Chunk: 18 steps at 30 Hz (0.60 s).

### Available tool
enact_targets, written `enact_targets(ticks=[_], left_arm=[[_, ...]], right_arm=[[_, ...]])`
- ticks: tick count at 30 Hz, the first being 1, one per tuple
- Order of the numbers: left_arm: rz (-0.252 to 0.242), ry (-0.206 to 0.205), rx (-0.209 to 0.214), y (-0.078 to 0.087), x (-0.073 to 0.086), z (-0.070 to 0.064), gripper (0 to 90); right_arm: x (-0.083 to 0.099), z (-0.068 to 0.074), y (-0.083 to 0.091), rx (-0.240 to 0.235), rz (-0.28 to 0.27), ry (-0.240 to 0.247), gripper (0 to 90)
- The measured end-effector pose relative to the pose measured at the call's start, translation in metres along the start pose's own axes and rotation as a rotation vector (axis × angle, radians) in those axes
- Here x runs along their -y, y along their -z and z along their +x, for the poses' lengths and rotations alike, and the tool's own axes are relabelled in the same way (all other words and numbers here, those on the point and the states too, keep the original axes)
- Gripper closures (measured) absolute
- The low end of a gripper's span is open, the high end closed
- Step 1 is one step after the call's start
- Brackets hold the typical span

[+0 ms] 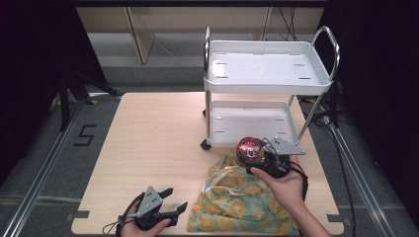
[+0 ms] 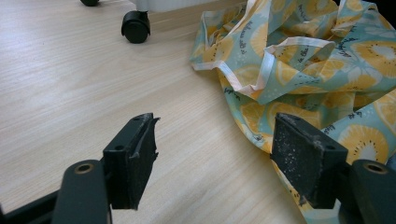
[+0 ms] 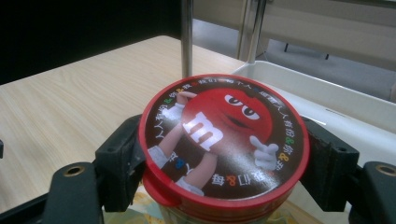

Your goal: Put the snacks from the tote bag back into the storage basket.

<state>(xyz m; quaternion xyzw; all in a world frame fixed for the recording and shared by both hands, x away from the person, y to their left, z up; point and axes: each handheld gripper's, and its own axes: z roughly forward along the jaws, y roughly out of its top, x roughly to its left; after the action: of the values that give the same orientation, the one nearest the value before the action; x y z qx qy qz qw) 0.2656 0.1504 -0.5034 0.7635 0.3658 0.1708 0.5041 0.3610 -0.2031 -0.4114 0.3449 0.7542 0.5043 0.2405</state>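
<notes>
My right gripper [image 1: 253, 159] is shut on a round candy tub with a red lid [image 1: 249, 148], held above the fruit-print cloth bag [image 1: 237, 197]. In the right gripper view both jaws clamp the sides of the red lid [image 3: 224, 135], which carries a red cartoon candy figure. The left gripper [image 1: 175, 200] rests low near the table's front edge, open and holding nothing, just left of the bag. Between its black pads [image 2: 135, 158] lies bare table, with the bag [image 2: 308, 60] crumpled ahead and to the right.
A white two-shelf cart [image 1: 267, 74] with chrome handles stands on the wooden table [image 1: 148, 143] behind the tub; its lower shelf [image 1: 252, 123] is close to my right gripper. One black caster [image 2: 135, 25] sits ahead of the left gripper.
</notes>
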Motion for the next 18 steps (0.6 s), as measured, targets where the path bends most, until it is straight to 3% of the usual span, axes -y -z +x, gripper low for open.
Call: enact_targets(ticks=[4,5,14,16,17,18], left_arm=[[0.003,-0.001,-0.002,0.0001,-0.0002,-0.0002,30.2],[0.000,0.000,0.000,-0.0001,-0.0001,-0.0001,30.2],[-0.001,-0.001,0.000,0.0001,0.0000,0.0000,30.2],[-0.002,0.001,-0.001,0.0002,0.0000,-0.0001,30.2],[-0.004,0.026,-0.005,0.0001,0.0005,-0.0013,30.2],[-0.004,0.026,-0.005,0.0001,0.0005,-0.0013,30.2]], right_arm=[[-0.0001,-0.0022,-0.0036,-0.009,-0.008,0.010,26.7],[0.0000,-0.0006,-0.0028,0.011,-0.004,-0.009,26.7],[-0.0030,-0.0031,-0.0045,-0.004,-0.008,-0.007,26.8],[-0.0034,-0.0030,-0.0047,-0.005,-0.005,-0.025,26.7],[-0.0043,-0.0047,-0.0053,0.005,-0.012,0.007,26.7],[-0.0043,-0.0047,-0.0053,0.005,-0.012,0.007,26.7]])
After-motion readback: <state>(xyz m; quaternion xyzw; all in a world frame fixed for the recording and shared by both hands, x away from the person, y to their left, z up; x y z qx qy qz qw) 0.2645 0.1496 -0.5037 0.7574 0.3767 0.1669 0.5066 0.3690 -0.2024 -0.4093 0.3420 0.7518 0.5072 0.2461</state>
